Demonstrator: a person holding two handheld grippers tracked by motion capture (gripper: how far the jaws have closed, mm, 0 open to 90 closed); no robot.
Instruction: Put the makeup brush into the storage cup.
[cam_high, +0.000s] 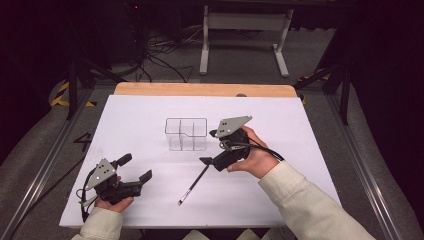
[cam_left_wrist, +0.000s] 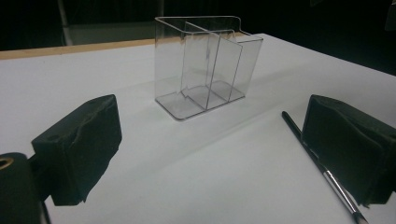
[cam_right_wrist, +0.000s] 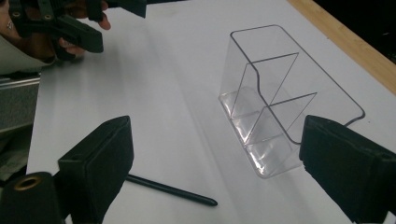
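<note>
My right gripper (cam_high: 207, 147), jaws wide and empty, sits at the far tip of the brush (cam_high: 194, 185), which runs near-left toward my idle, open left gripper (cam_high: 135, 167).

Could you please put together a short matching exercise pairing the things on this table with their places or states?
Things:
1. clear organizer
2. black brush
3. left gripper
4. right gripper

States:
A. lying flat on the white sheet
B. standing upright, empty
C. open, just above the brush's upper end
D. open, near the table's front left corner

Pairs: 1-B, 2-A, 3-D, 4-C
</note>
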